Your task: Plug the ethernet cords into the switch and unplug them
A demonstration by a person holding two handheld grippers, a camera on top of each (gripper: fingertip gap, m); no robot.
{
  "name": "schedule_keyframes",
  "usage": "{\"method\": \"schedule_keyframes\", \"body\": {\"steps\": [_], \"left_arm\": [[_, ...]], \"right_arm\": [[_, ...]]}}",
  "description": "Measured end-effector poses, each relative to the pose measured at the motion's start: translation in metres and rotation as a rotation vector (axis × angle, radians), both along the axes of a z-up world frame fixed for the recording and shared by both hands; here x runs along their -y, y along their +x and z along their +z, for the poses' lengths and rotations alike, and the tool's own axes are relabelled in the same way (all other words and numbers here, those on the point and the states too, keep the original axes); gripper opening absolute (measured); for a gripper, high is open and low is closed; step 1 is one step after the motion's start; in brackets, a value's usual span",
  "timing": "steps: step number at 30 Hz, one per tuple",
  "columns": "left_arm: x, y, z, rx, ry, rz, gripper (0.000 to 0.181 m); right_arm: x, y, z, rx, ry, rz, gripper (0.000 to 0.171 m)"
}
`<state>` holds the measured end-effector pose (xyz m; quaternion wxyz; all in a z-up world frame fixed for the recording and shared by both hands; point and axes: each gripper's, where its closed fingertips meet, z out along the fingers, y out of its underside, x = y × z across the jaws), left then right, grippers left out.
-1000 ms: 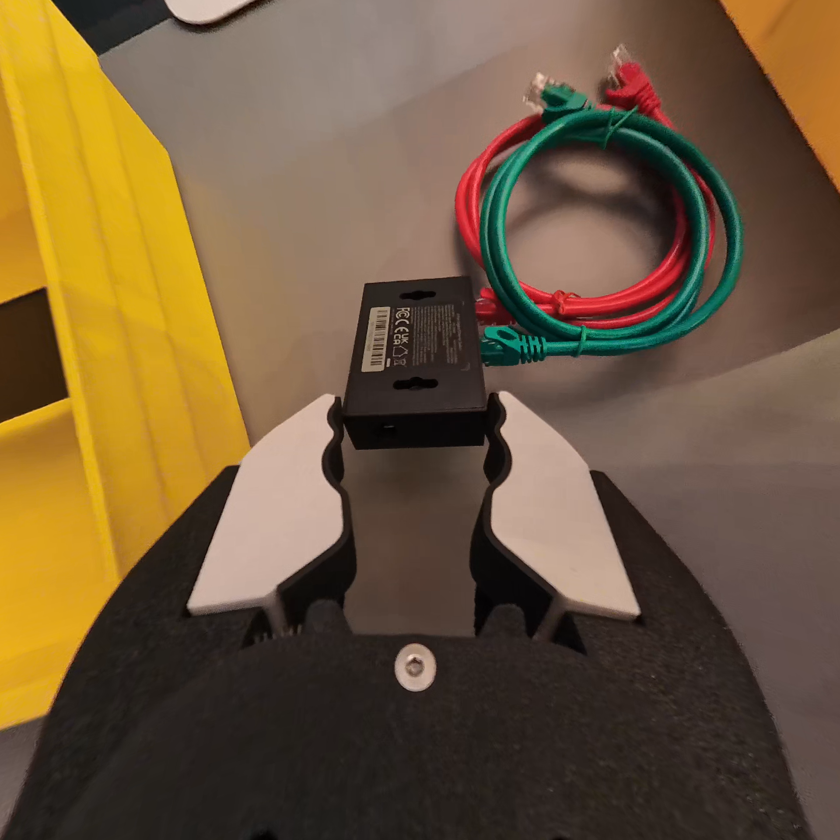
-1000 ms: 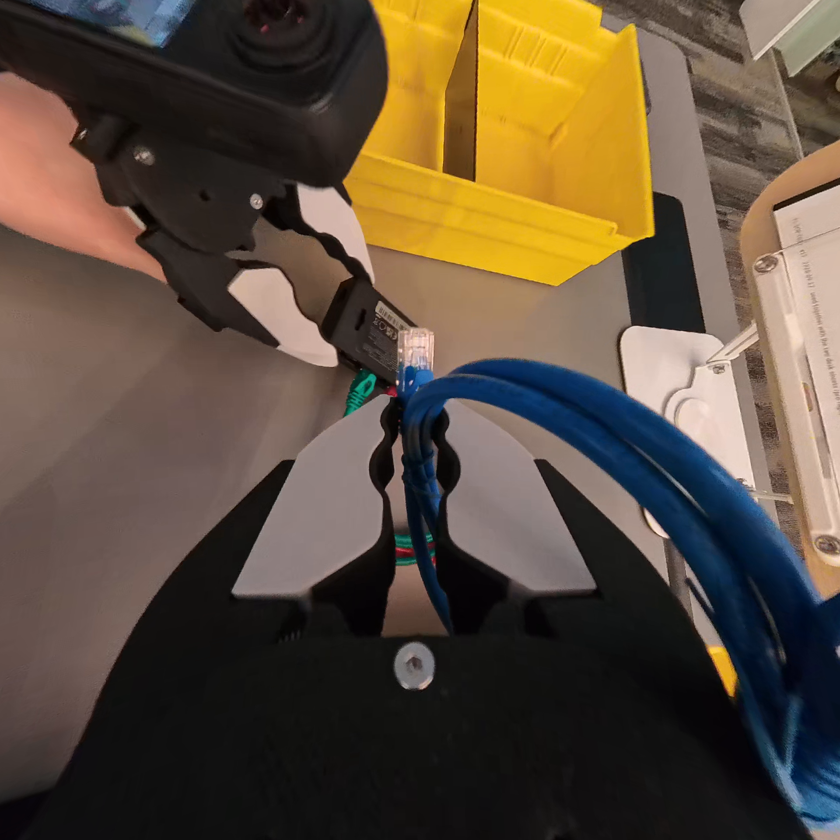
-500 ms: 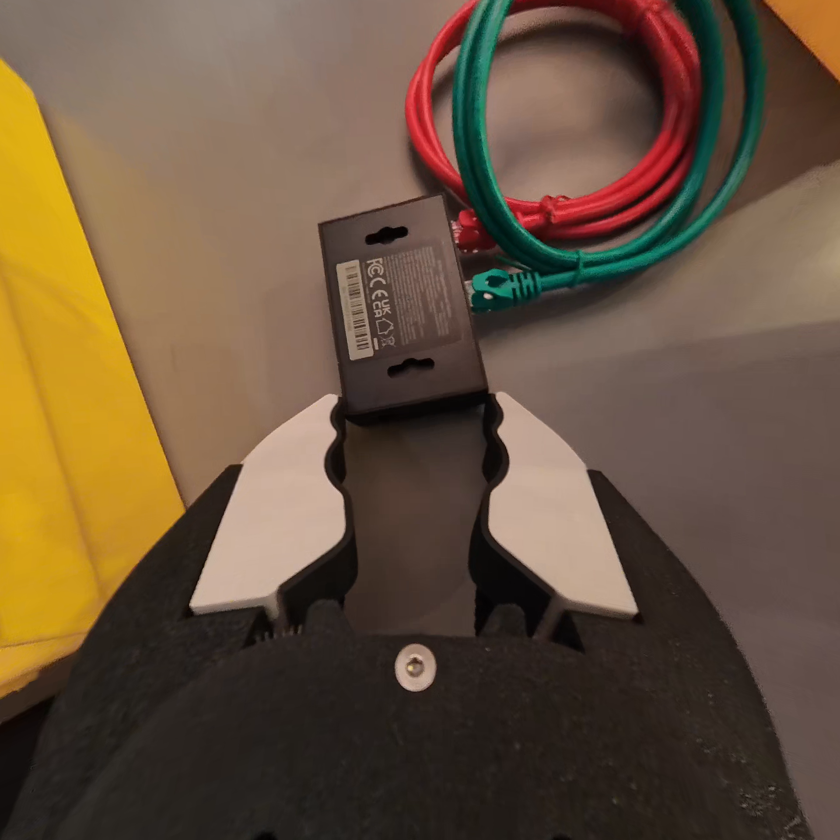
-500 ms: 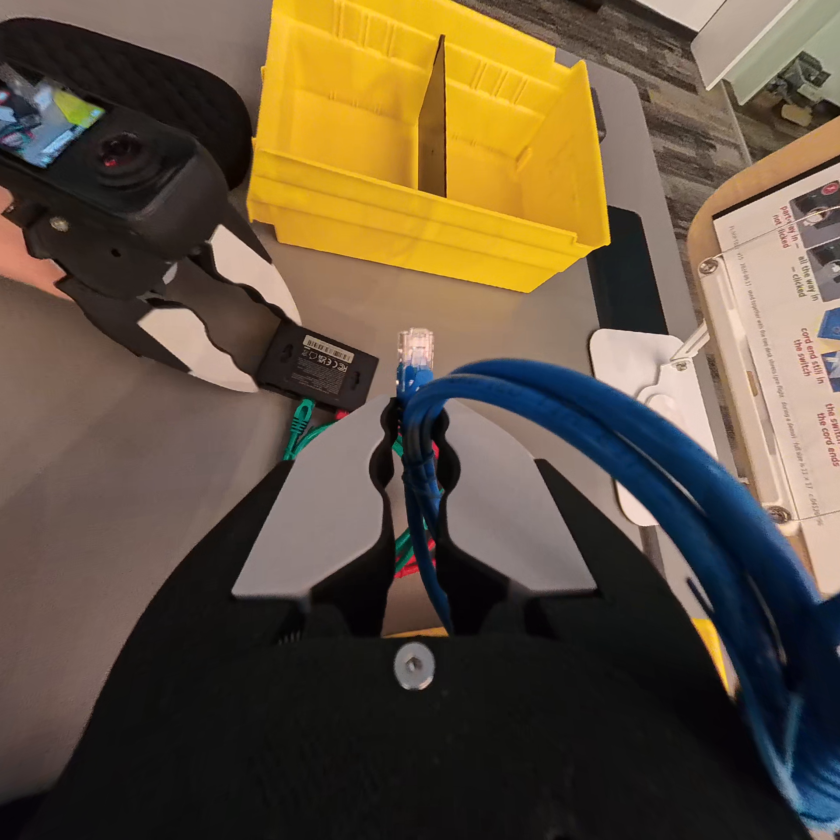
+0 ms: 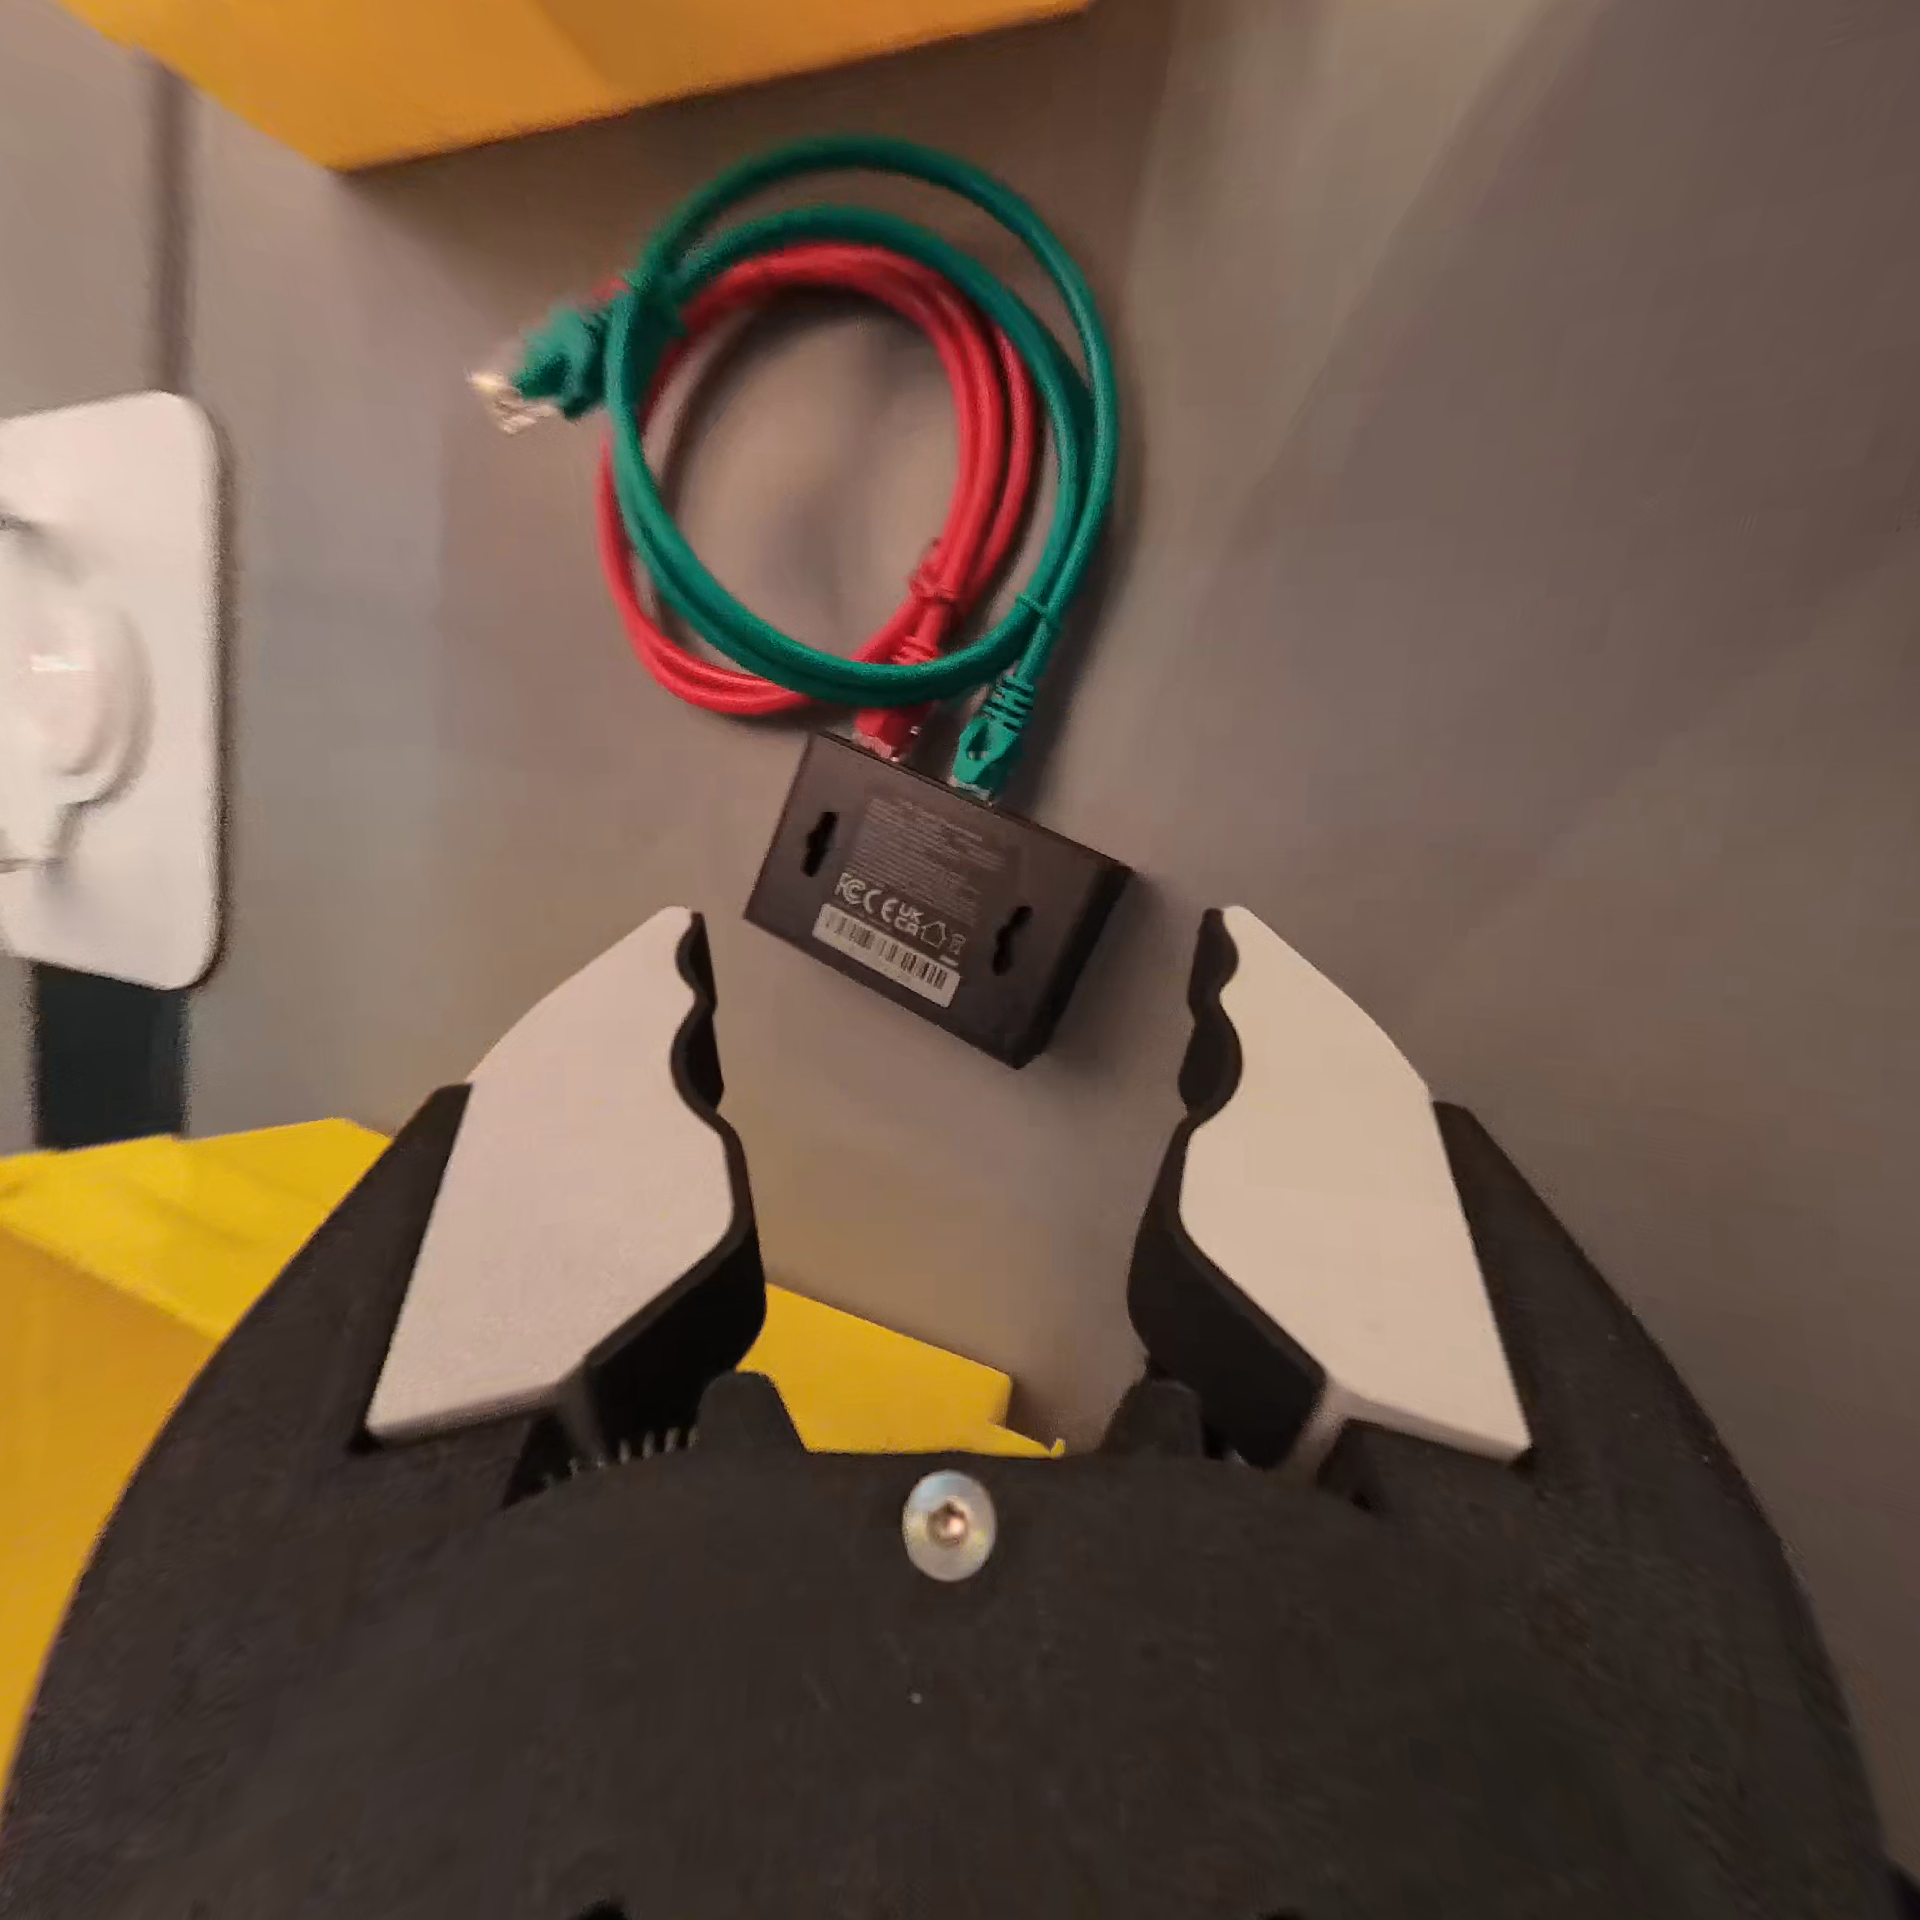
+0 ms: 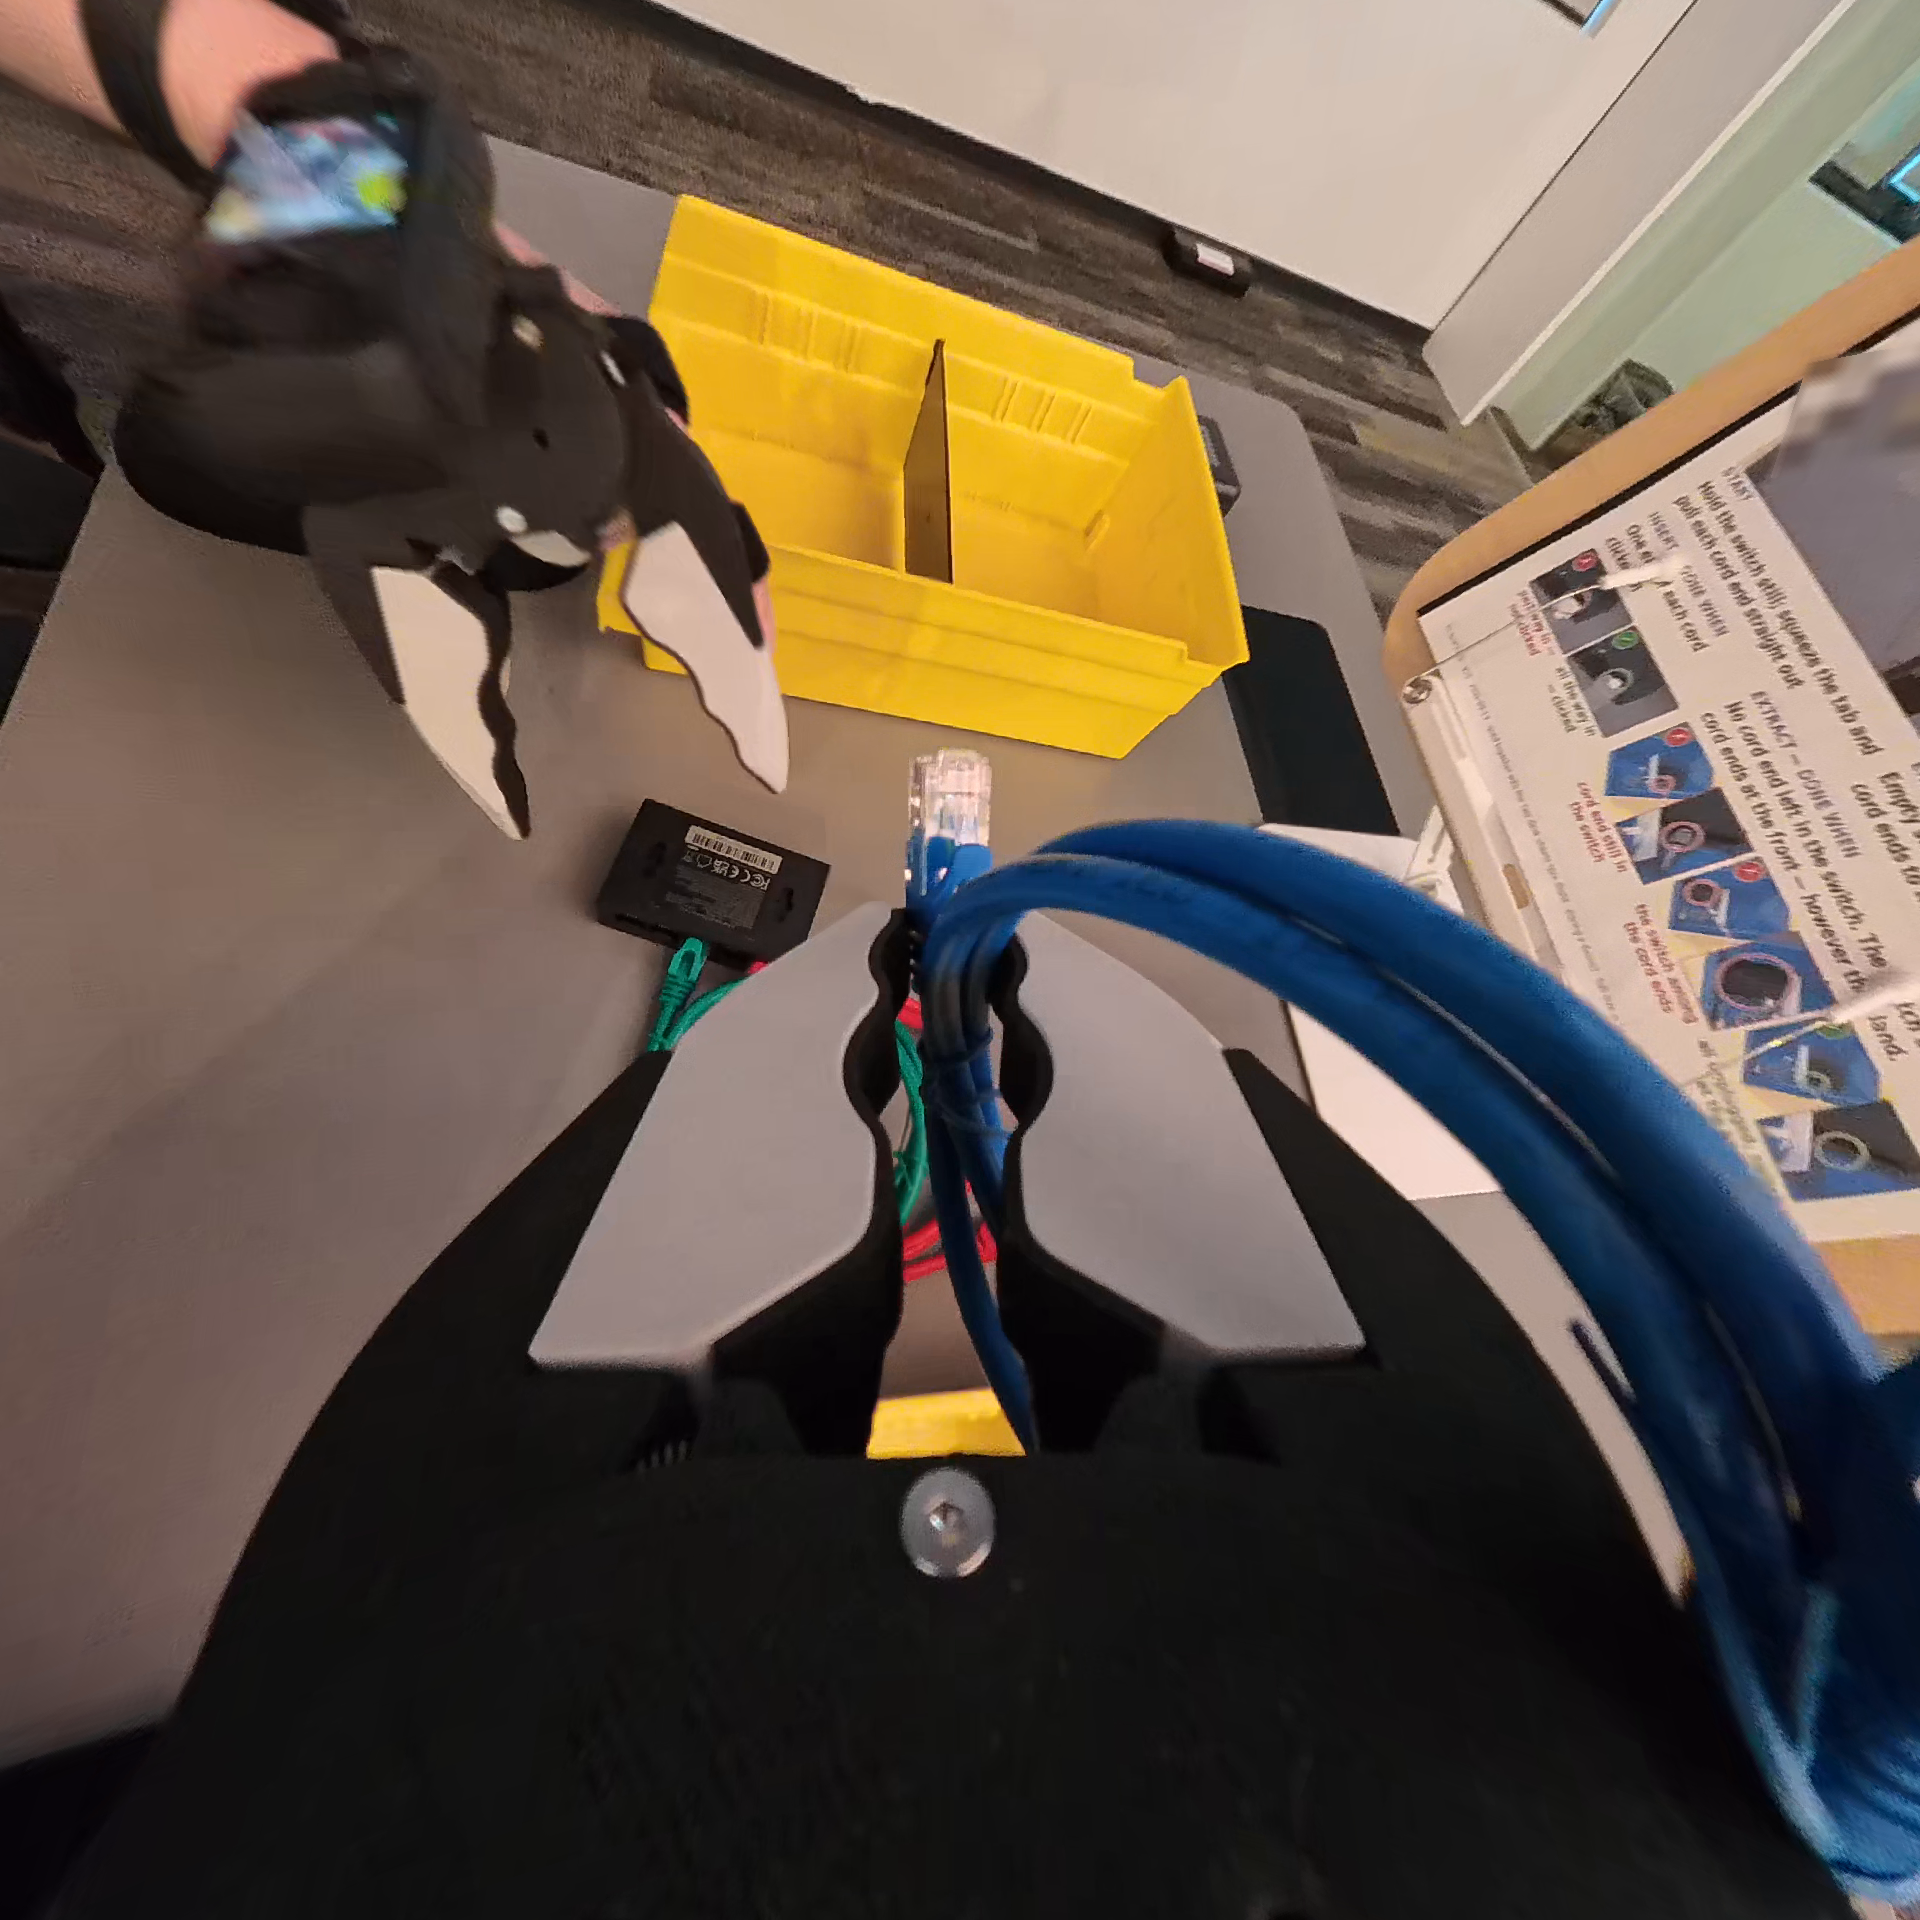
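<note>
The left hand-held gripper (image 5: 951,961) hangs spread and empty just above one black switch (image 5: 935,899) lying label-up on the grey worktop (image 5: 1507,623). The right hand-held gripper (image 6: 948,940) is clamped on one coiled blue cord (image 6: 1403,1029). Two more cords, one green (image 5: 862,436), one red (image 5: 977,416), lie coiled beside the switch, ends at its ports.

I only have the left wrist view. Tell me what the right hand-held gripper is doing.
Observer: The right hand-held gripper is shut on a coiled blue ethernet cord, and its clear plug sticks out past the fingertips.
Operator: Say where that plug points.
Observer: Toward the yellow plastic bin, beside the black rectangular switch, not into it.
Operator: Check the bin.
Observer: A dark divider splits it in two, and both compartments look empty.
</note>
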<state>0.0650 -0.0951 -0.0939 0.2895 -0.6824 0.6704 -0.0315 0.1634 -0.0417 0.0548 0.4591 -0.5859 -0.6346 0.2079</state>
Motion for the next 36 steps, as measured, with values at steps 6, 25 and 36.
{"method": "schedule_keyframes", "body": {"steps": [6, 25, 36], "left_arm": [[-0.017, 0.008, -0.017, -0.154, -0.105, -0.115, 0.092], [-0.020, -0.005, -0.068, -0.497, -0.204, -0.328, 0.110], [-0.020, -0.005, -0.070, -0.485, -0.302, -0.266, 0.099]], "right_arm": [[0.002, 0.027, 0.018, -0.058, 0.028, -0.018, 0.015], [0.012, 0.070, 0.051, -0.173, 0.083, -0.047, 0.016], [0.009, 0.070, 0.047, -0.160, 0.069, -0.047, 0.016]]}}
